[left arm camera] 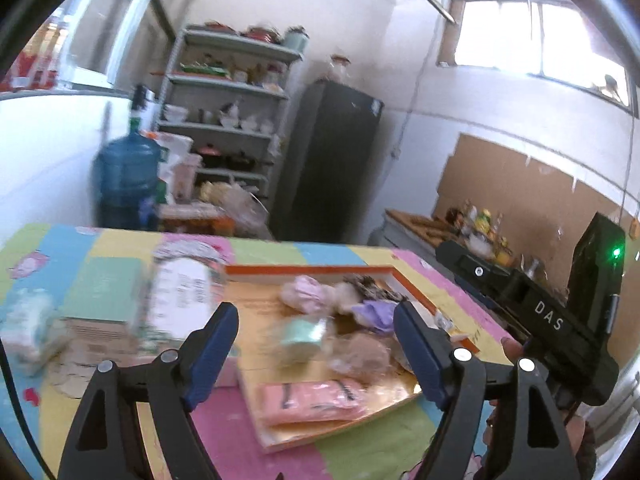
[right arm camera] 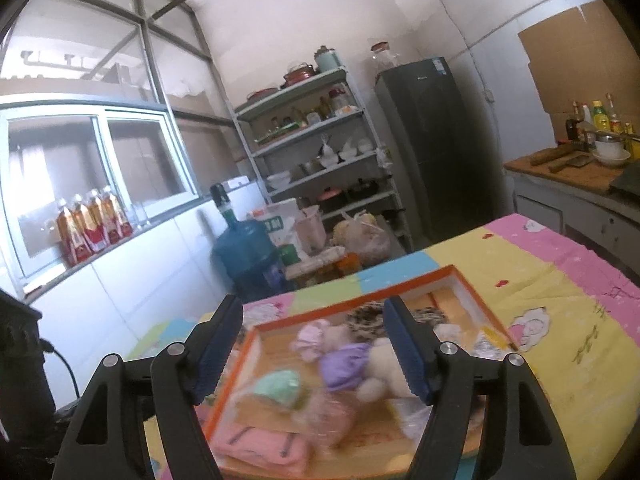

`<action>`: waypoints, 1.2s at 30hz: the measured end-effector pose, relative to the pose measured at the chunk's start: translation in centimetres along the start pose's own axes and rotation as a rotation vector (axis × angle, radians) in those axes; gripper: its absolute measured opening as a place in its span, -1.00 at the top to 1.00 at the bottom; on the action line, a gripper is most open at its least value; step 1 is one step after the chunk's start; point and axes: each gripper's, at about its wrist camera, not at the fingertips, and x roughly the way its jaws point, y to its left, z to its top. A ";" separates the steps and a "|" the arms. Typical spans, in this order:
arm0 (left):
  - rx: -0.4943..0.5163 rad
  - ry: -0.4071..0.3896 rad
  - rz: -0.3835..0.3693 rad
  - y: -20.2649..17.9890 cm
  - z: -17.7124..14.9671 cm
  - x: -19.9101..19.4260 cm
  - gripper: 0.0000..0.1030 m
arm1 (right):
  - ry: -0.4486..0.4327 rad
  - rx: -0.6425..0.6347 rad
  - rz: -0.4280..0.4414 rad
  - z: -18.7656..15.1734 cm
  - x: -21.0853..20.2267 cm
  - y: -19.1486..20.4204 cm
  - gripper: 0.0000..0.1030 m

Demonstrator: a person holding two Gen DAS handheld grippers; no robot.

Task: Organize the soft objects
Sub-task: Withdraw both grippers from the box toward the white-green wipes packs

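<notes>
An orange-rimmed shallow box [left arm camera: 312,269] [right arm camera: 476,294] lies on the pastel table cover and holds several soft things. Among them are a folded pink cloth [left arm camera: 312,398] [right arm camera: 260,446], a mint green bundle [left arm camera: 302,334] [right arm camera: 280,388], a purple cloth [left arm camera: 374,312] [right arm camera: 344,364], a pale pink bundle [left arm camera: 304,294] [right arm camera: 310,336] and a cream plush toy [right arm camera: 382,372]. My left gripper [left arm camera: 314,350] hovers open above the box, nothing between its blue pads. My right gripper [right arm camera: 312,350] is open too, above the same box. The right gripper's black body [left arm camera: 560,320] shows at the right of the left wrist view.
Packets and flat cartons [left arm camera: 108,308] lie left of the box on the table. Behind the table stand a blue water jug [left arm camera: 124,176] [right arm camera: 246,252], a loaded shelf rack [left arm camera: 228,112] [right arm camera: 316,152] and a dark fridge [left arm camera: 332,160] [right arm camera: 436,140]. A counter with bottles [right arm camera: 576,168] runs along the right.
</notes>
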 end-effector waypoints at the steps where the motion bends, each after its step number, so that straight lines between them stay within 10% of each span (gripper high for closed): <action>1: -0.003 -0.012 0.009 0.5 0.1 -0.6 -0.55 | 0.000 -0.004 0.005 -0.1 0.0 0.6 -0.44; 12: -0.010 -0.114 0.078 4.4 0.2 -7.3 -0.59 | -0.008 -0.102 0.052 -1.6 -1.3 8.6 -0.44; 36: -0.042 -0.077 0.232 12.7 -0.7 -11.9 -0.59 | 0.108 -0.187 0.082 -6.7 0.5 15.6 -0.45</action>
